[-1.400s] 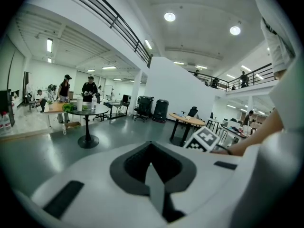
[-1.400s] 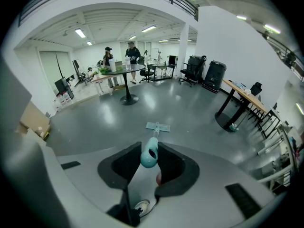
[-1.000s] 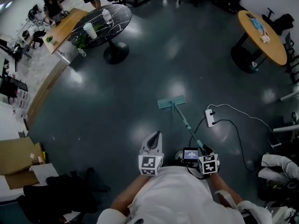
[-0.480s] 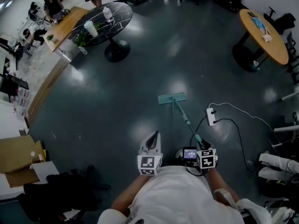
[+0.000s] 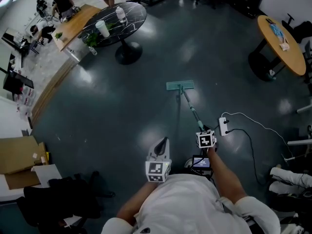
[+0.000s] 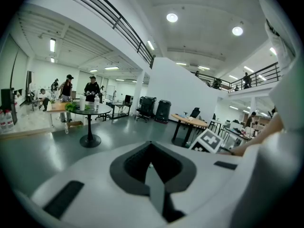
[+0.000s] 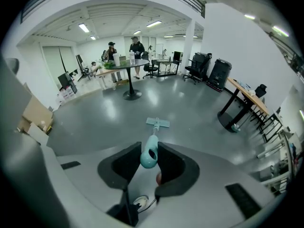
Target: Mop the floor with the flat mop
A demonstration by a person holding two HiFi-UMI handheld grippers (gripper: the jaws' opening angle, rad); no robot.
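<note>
A teal flat mop lies with its head point(image 5: 180, 86) flat on the dark floor ahead of me. Its thin handle point(image 5: 191, 109) slants back to my right gripper point(image 5: 204, 134), which is shut on the handle's upper end with the arm stretched forward. In the right gripper view the teal handle end point(image 7: 149, 155) sits clamped between the jaws of the right gripper point(image 7: 150, 159), and the mop head point(image 7: 157, 123) shows small beyond. My left gripper point(image 5: 162, 143) hovers close to my body, to the left of the handle, shut and holding nothing. The left gripper point(image 6: 151, 167) also shows shut in its own view.
A white power strip point(image 5: 223, 126) with a cable lies on the floor right of the handle. A black round table point(image 5: 116, 21) stands far left, a wooden round table point(image 5: 280, 35) far right. Cardboard boxes point(image 5: 17, 162) and a black bag point(image 5: 63, 199) lie at my left. People stand at the back.
My right gripper has pushed forward, away from my body, and the mop head has slid farther out across the floor. The left gripper has stayed where it was.
</note>
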